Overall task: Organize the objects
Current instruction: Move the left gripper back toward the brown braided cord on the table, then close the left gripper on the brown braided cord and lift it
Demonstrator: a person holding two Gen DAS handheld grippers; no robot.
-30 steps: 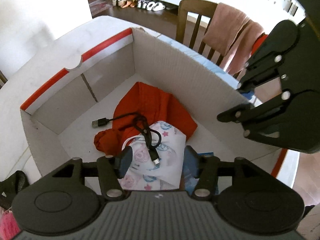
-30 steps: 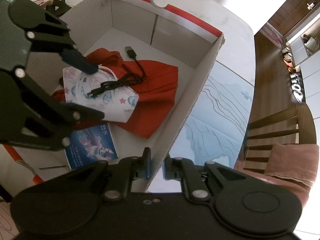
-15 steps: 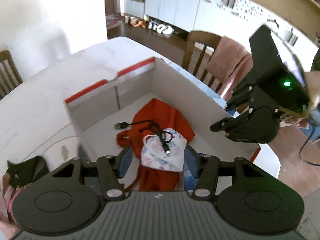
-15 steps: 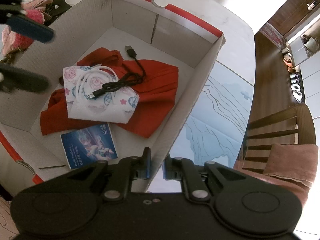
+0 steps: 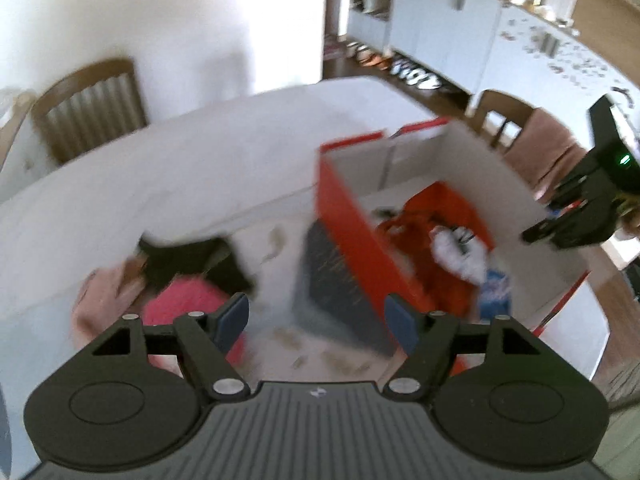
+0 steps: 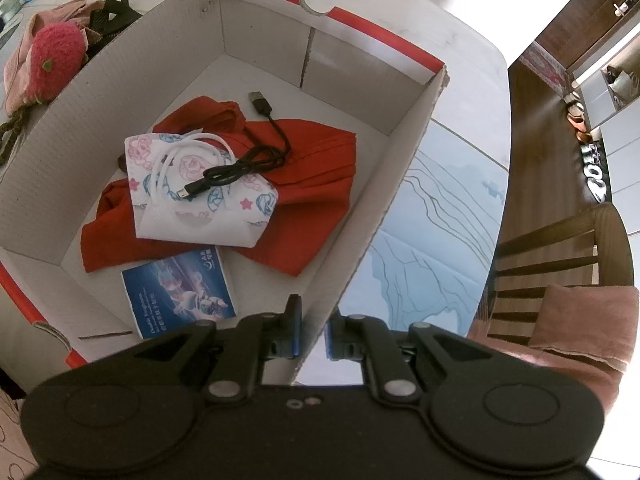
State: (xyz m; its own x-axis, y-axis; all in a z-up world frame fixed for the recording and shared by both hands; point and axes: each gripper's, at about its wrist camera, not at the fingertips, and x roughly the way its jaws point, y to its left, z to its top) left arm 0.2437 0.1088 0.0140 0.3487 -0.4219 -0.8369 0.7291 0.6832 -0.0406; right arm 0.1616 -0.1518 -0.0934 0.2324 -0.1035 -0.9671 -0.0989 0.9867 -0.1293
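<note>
1. The cardboard box (image 6: 224, 60) is sitting on the white table (image 6: 460, 44); its corrugated walls are pale inside with a red outer face and red rim. In the right wrist view it is filling the 9-to-12 o'clock part of the frame.
2. Inside the box, a crumpled red cloth (image 6: 312, 168) is lying on the floor, a soft printed face mask (image 6: 192, 196) is resting on it, and a thin black USB cable (image 6: 256, 152) is draped in loops over both. A glossy blue leaflet (image 6: 180, 292) is lying flat at 6 o'clock of the cloth.
3. The right gripper (image 6: 313, 332) is clamping the near box wall, one pad on each face, steadying the box.
4. The left gripper (image 5: 316, 318) is travelling outside the box with its jaws opening and nothing between them; this view is motion-blurred.
5. Judged step: fetching the next loose item. At 10 o'clock of the left gripper, a fuzzy pink-red plush item (image 5: 184, 304) is lying among a pale pink fabric (image 5: 108, 292) and a black item (image 5: 196, 260).
6. The next move is calling for lowering the open jaws astride the plush item, closing on its compressible bulk, and carrying it over the red wall.
</note>
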